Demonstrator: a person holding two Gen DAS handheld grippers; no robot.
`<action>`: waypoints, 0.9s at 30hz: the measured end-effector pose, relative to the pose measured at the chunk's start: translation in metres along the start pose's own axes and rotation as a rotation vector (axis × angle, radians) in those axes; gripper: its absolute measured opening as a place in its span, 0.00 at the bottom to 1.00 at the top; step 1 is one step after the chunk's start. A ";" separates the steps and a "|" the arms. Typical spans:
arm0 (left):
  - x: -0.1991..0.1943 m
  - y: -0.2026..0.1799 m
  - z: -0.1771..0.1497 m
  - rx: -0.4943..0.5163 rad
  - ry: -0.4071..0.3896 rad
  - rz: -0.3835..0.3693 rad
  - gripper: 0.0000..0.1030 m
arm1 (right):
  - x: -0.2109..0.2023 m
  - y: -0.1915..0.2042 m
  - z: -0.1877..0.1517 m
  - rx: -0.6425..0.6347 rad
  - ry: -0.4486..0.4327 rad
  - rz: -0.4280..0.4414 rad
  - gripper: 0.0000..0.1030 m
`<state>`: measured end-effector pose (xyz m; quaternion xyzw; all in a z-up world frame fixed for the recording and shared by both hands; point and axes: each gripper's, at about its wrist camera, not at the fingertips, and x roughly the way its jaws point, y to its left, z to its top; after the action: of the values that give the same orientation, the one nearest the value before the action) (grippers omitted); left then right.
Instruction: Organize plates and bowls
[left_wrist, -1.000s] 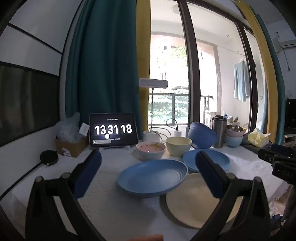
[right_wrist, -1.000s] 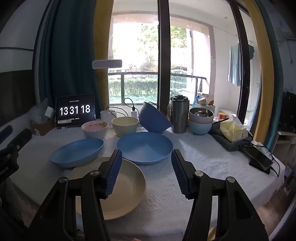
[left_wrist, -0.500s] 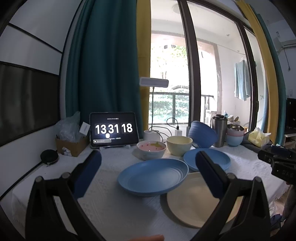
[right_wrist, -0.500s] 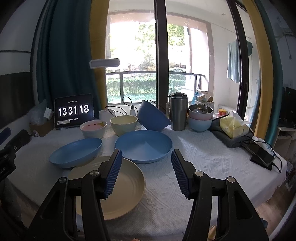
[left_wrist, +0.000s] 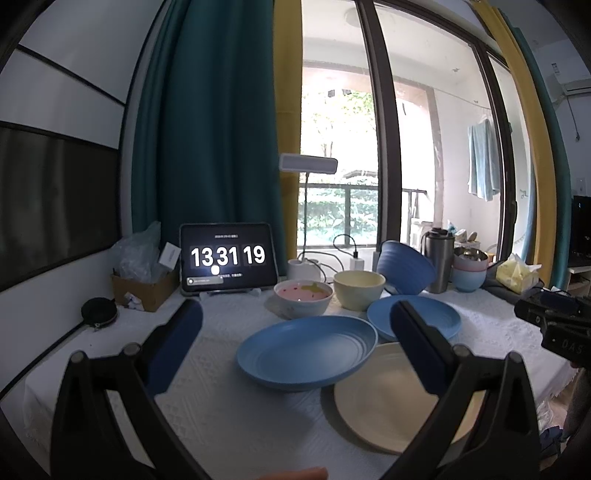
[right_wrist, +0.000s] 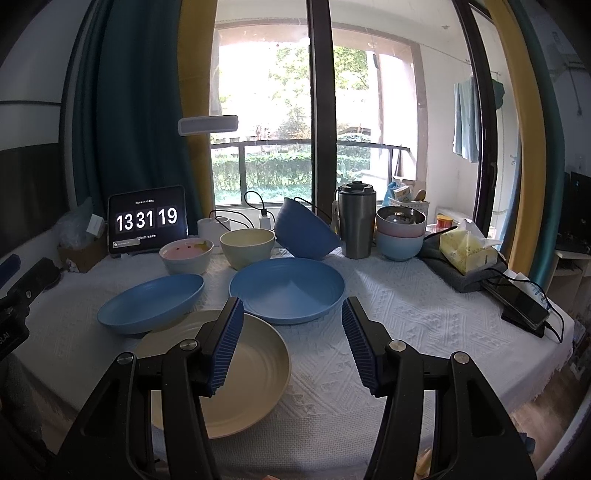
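Observation:
On the white tablecloth lie a cream plate (right_wrist: 243, 373), a blue plate (right_wrist: 288, 290) behind it and a second blue plate (right_wrist: 151, 304) tilted on the cream plate's left rim. Behind them stand a pink-lined bowl (right_wrist: 186, 254), a cream bowl (right_wrist: 247, 247) and a dark blue bowl (right_wrist: 306, 230) tipped on its side. My right gripper (right_wrist: 291, 343) is open, hovering over the cream plate's right edge. My left gripper (left_wrist: 295, 347) is open wide, held above the tilted blue plate (left_wrist: 306, 354), with the cream plate (left_wrist: 391, 398) to its right.
A tablet clock (right_wrist: 147, 219) stands at the back left beside a cardboard box (left_wrist: 142, 290). A steel tumbler (right_wrist: 356, 219), stacked bowls (right_wrist: 400, 232), a tissue pack (right_wrist: 467, 249) and a phone on a cable (right_wrist: 524, 304) occupy the right side. A lamp base and charger sit by the window.
Both grippers stay open and almost still; the views shift only slightly. The clock has ticked from 13:31:18 to 13:31:19.

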<state>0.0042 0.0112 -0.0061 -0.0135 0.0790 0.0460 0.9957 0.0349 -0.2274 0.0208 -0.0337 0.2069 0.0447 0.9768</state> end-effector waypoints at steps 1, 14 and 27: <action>0.000 0.000 0.000 0.000 -0.001 -0.001 1.00 | 0.000 0.000 0.000 0.000 0.001 0.000 0.57; -0.001 0.000 -0.002 0.003 -0.004 -0.001 1.00 | 0.000 0.001 0.001 0.001 0.001 0.000 0.57; -0.001 -0.001 -0.002 0.005 -0.005 -0.007 1.00 | 0.001 0.002 0.001 -0.002 0.001 0.000 0.57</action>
<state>0.0033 0.0104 -0.0075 -0.0113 0.0768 0.0421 0.9961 0.0357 -0.2252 0.0210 -0.0348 0.2073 0.0451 0.9766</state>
